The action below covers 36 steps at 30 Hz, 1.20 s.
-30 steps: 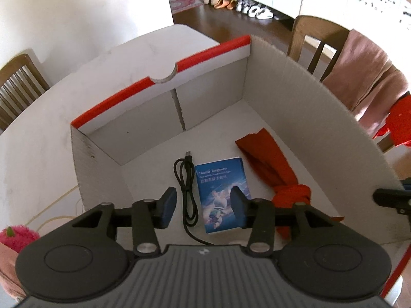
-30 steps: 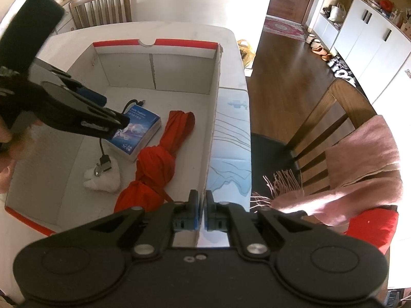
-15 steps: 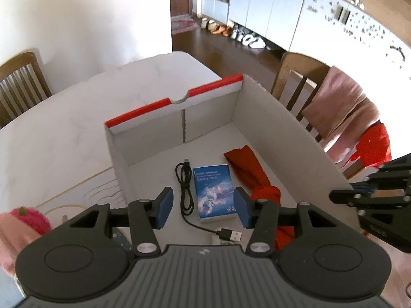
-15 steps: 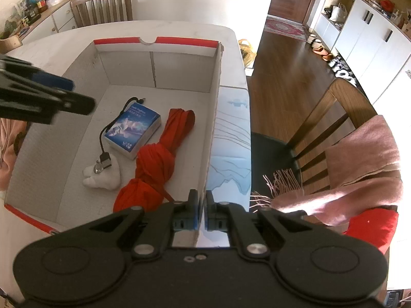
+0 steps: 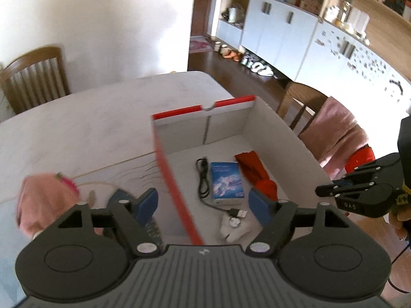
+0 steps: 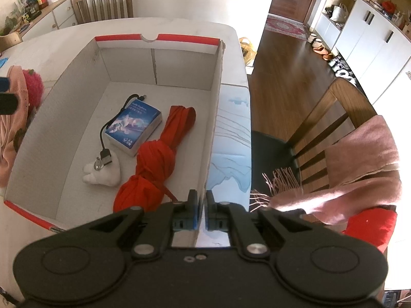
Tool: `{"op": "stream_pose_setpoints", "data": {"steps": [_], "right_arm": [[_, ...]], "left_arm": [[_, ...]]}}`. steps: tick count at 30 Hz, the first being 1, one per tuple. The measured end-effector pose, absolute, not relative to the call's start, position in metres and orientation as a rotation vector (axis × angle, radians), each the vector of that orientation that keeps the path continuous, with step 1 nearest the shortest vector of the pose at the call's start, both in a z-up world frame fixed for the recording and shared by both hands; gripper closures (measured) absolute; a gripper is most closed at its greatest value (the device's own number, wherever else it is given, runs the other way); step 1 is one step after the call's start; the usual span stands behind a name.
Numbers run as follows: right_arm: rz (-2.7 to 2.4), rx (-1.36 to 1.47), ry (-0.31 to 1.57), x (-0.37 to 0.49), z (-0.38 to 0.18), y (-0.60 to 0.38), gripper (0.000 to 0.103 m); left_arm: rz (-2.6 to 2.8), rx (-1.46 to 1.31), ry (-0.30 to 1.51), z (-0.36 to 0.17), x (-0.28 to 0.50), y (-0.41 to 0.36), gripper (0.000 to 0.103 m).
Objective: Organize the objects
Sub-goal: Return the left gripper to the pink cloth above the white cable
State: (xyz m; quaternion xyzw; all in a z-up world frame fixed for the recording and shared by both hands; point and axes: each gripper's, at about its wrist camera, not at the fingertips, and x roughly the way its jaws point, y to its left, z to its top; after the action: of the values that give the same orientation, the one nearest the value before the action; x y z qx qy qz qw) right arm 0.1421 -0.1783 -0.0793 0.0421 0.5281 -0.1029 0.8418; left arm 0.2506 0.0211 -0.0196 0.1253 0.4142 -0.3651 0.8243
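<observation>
The box (image 6: 84,77) sits on the table (image 5: 90,118), and everything else is placed from it. Inside on its floor lie a blue booklet (image 6: 133,128), a black cable (image 6: 106,138) beside it, a red cloth (image 6: 154,161) along the right wall, and a small white toy (image 6: 102,173) near the front. The left gripper (image 5: 205,202) hangs above the box's left wall, jaws opening with nothing between them. The right gripper (image 6: 201,211) is clamped on the box's right wall at the near corner. A pink plush (image 5: 43,200) lies outside, left of the box.
</observation>
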Motion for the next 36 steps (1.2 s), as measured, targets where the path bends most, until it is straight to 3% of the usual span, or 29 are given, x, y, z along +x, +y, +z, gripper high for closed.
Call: {"op": "stream_pose_setpoints", "data": {"steps": [6, 21, 36], "right_arm": [[-0.224, 0.091, 1.121, 0.141, -0.08, -0.177, 0.097], [-0.234, 0.092, 1.13, 0.143, -0.082, -0.177, 0.096], [-0.24, 0.091, 1.142, 0.141, -0.085, -0.178, 0.095]], "left_arm": [[-0.682, 0.189, 0.898, -0.025, 0.258, 0.073, 0.017], [-0.346, 0.057, 0.975, -0.066, 0.291, 0.189, 0.015], [-0.412, 0.216, 0.943, -0.098, 0.28, 0.188, 0.015]]}}
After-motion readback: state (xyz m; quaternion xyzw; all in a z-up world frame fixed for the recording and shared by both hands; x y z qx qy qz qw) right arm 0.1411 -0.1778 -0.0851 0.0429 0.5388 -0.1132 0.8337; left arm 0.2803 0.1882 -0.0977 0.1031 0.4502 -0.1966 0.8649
